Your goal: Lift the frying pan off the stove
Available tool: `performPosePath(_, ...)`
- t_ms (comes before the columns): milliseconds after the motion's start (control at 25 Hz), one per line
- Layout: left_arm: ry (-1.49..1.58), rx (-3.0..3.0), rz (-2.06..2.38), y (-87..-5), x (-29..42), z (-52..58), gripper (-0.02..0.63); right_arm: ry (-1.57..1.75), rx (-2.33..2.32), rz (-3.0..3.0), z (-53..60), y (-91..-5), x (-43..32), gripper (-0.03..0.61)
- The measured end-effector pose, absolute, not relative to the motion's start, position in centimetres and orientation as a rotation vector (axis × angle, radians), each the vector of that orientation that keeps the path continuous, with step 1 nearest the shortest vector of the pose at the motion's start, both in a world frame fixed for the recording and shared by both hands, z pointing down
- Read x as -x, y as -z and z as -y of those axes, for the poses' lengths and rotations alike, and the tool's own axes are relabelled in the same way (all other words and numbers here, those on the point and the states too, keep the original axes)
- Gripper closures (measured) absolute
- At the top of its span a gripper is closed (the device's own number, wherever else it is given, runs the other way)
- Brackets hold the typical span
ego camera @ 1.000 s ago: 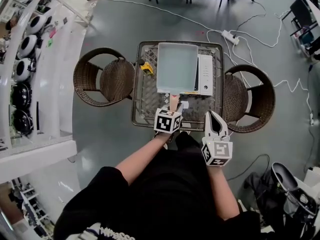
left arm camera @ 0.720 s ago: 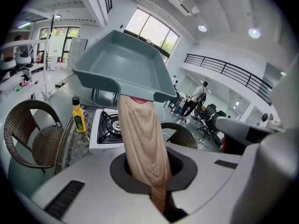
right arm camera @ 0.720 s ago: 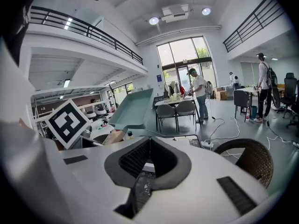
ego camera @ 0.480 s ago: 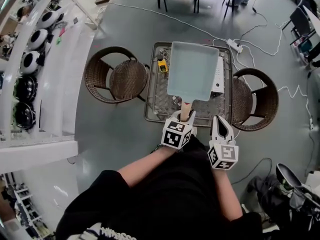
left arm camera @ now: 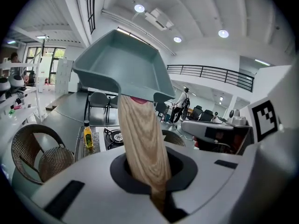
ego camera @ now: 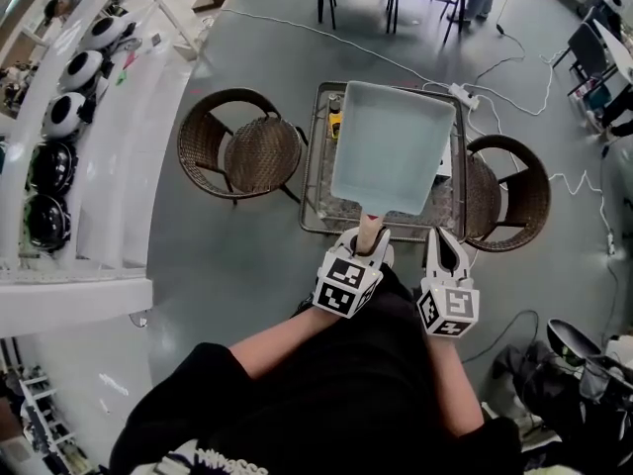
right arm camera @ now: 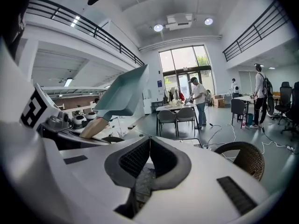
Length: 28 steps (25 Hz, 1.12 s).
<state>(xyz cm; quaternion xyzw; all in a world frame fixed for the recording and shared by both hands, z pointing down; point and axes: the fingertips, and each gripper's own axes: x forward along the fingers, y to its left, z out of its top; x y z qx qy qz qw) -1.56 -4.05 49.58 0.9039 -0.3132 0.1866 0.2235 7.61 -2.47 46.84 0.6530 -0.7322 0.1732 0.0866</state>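
Evidently the lift itself is all but done, and what is left is holding the load steady. The table (ego camera: 315, 198) sits in the upper middle of the head view, with one chair (ego camera: 242, 156) at its left and another (ego camera: 509, 194) at its right. Above it hangs the pan (ego camera: 391, 146), pale and square, hiding most of the tabletop. In the left gripper view it is raised clear of the stove (left arm camera: 114, 136), which shows bare beneath it. The left gripper (ego camera: 368, 250) is clenched on the wooden handle (ego camera: 368, 228). The right gripper (ego camera: 443, 240), just beside it on the right, has its jaws pressed together on nothing. A bottle (left arm camera: 88, 135) stands on the table just left of the stove.

The next move likely calls for a firm clamp, since the pan's weight sits far out along the handle and could tip it forward. Open floor (ego camera: 247, 265) lies at lower left. The chairs close both sides, and the bottle is the nearest thing to a low swing.
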Motion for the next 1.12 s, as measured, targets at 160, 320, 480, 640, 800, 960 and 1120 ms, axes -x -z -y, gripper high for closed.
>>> performPosePath(160, -0.481, -2.499, 0.874, -48.6, 3.6, 3.3, 0.594, -0.490, -1.964, 2.155, 1.5, -46.3, -6.2, 0.549)
performPosePath(320, -0.479, -2.444, 0.881, -49.4, 5.0, 2.6, 0.594, -0.459, -1.973, 2.123, 0.8, -46.0, -5.6, 0.549)
performPosePath(480, -0.459, -2.423, 0.891, -49.3, 5.9, 2.6, 0.594, -0.444, -1.983, 2.111, 0.3, -45.6, -5.3, 0.549)
performPosePath(640, -0.458, -2.422, 0.892, -49.2, 6.9, 2.9, 0.594, -0.431, -1.986, 2.114, 0.0, -45.6, -4.7, 0.549)
performPosePath(800, -0.441, -2.423, 0.895, -49.0, 7.5, 2.9, 0.594, -0.414, -1.992, 2.107, -0.2, -45.2, -4.2, 0.549)
performPosePath(960, -0.453, -2.446, 0.889, -48.7, 7.7, 3.2, 0.594, -0.401, -1.998, 2.107, -0.3, -44.8, -3.9, 0.549)
performPosePath(1120, -0.466, -2.446, 0.871, -48.7, 7.7, 2.9, 0.594, -0.404, -1.999, 2.103, -0.7, -44.7, -3.9, 0.549)
